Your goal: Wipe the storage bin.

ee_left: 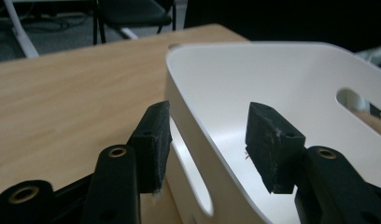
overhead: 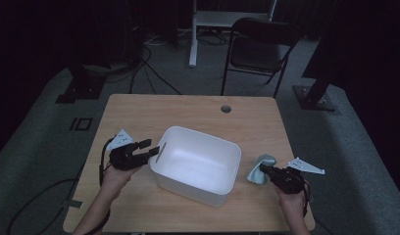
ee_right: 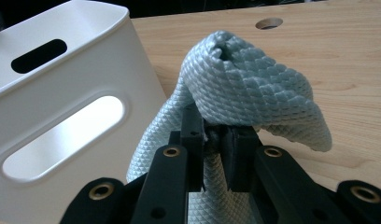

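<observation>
- Cloth (ee_right: 247, 88), pale blue and waffle-textured, sits bunched on the worktop (overhead: 139, 110) just right of the bin (overhead: 222, 166), pinched between the fingers (ee_right: 193, 140) of the right gripper (overhead: 264, 170), which are nearly closed on a fold of it.
- The likely step is lifting it over the bin's near wall and dropping it inside; the grip takes only a small fold, so a slow, straight rise should keep the hanging part from slipping free.
- Lift high enough that the drooping tail clears the rim before moving sideways, or it may drag on the wall and nudge the bin.
- Left gripper (overhead: 148, 147) has its fingers (ee_left: 153, 140) spread wide astride the bin's left wall, one inside and one outside, not yet clamping; closing there would steady the bin.
- Bin is empty, so there is plenty of room to release anywhere within.
- Worktop is bare behind the bin up to the round hole (overhead: 226, 108); the right edge lies near the right hand (overhead: 292, 200), so swing inward, not outward.
</observation>
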A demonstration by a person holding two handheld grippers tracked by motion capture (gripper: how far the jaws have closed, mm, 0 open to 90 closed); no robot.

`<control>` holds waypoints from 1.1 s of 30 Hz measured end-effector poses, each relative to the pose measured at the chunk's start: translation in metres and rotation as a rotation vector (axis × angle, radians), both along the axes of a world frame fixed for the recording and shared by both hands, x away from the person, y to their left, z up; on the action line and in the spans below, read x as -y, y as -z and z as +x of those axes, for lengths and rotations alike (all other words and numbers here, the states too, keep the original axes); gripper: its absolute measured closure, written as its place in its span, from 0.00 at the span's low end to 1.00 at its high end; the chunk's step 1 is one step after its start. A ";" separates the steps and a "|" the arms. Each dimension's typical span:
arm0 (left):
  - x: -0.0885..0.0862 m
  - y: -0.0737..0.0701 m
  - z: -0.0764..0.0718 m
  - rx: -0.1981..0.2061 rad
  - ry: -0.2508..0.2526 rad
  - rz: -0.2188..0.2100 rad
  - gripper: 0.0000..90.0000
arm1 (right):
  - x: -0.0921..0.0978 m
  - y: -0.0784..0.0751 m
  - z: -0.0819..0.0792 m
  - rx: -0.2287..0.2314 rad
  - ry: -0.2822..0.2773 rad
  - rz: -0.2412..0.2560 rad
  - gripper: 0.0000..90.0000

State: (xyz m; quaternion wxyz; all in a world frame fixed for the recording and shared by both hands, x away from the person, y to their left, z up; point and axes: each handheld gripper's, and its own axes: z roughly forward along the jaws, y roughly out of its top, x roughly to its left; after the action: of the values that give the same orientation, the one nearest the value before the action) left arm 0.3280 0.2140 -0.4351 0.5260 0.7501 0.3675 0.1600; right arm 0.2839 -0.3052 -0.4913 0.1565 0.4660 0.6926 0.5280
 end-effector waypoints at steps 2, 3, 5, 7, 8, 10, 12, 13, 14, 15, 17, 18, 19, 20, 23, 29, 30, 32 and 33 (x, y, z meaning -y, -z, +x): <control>-0.001 0.000 0.009 0.004 0.018 -0.013 0.53 | 0.000 0.000 -0.001 0.001 -0.003 -0.001 0.89; -0.001 0.000 0.014 0.002 0.019 -0.013 0.52 | 0.000 -0.001 -0.001 0.003 -0.003 -0.001 0.89; -0.001 -0.001 0.024 0.013 0.023 -0.021 0.52 | 0.000 -0.001 -0.001 0.003 -0.002 0.002 0.89; -0.001 -0.002 0.032 0.024 0.030 -0.032 0.53 | 0.001 0.000 -0.001 0.001 -0.001 0.001 0.89; -0.001 -0.003 0.037 0.033 0.028 -0.038 0.53 | 0.001 0.000 -0.001 0.001 -0.002 0.002 0.89; 0.000 -0.005 0.046 0.039 0.046 -0.051 0.55 | 0.000 0.001 -0.001 -0.001 -0.003 0.002 0.89; 0.003 -0.007 0.055 0.050 0.065 -0.040 0.55 | 0.000 0.001 -0.001 -0.001 -0.006 0.002 0.89; 0.005 -0.008 0.059 0.053 0.073 -0.034 0.55 | 0.000 0.001 -0.001 0.000 -0.007 0.002 0.89; 0.007 -0.008 0.063 0.056 0.084 -0.023 0.55 | 0.000 0.001 -0.001 -0.001 -0.007 0.003 0.89; 0.009 -0.009 0.066 0.054 0.099 -0.021 0.55 | 0.000 0.001 -0.001 -0.001 -0.007 0.004 0.89; 0.015 -0.009 0.075 0.054 0.130 -0.001 0.55 | 0.000 0.001 -0.002 -0.001 -0.007 0.004 0.89; 0.018 -0.009 0.078 0.048 0.147 0.001 0.55 | 0.000 0.001 -0.002 -0.001 -0.008 0.005 0.89; 0.020 -0.008 0.081 0.045 0.158 0.007 0.52 | 0.001 0.001 -0.002 -0.001 -0.007 0.004 0.89; 0.022 -0.008 0.084 0.041 0.171 0.010 0.51 | 0.001 0.002 -0.002 -0.001 -0.008 0.006 0.89; 0.027 -0.006 0.090 0.049 0.193 0.027 0.51 | 0.001 0.003 -0.002 -0.006 -0.007 0.006 0.89; 0.031 -0.003 0.099 0.062 0.219 -0.015 0.51 | 0.001 0.004 -0.001 -0.010 -0.008 0.005 0.89; 0.032 -0.002 0.101 0.062 0.231 -0.009 0.51 | 0.001 0.004 -0.001 -0.011 -0.008 0.006 0.89; 0.034 -0.002 0.103 0.057 0.242 -0.002 0.51 | 0.001 0.004 -0.001 -0.013 -0.008 0.005 0.89; 0.035 -0.001 0.105 0.044 0.256 -0.004 0.52 | 0.001 0.005 -0.001 -0.014 -0.008 0.006 0.89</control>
State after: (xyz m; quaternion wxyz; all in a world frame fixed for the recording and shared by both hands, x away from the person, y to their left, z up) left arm 0.4333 0.1793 -0.4338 0.5516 0.7861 0.2577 0.1070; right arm 0.2832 -0.3063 -0.4959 0.1483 0.4674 0.6938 0.5274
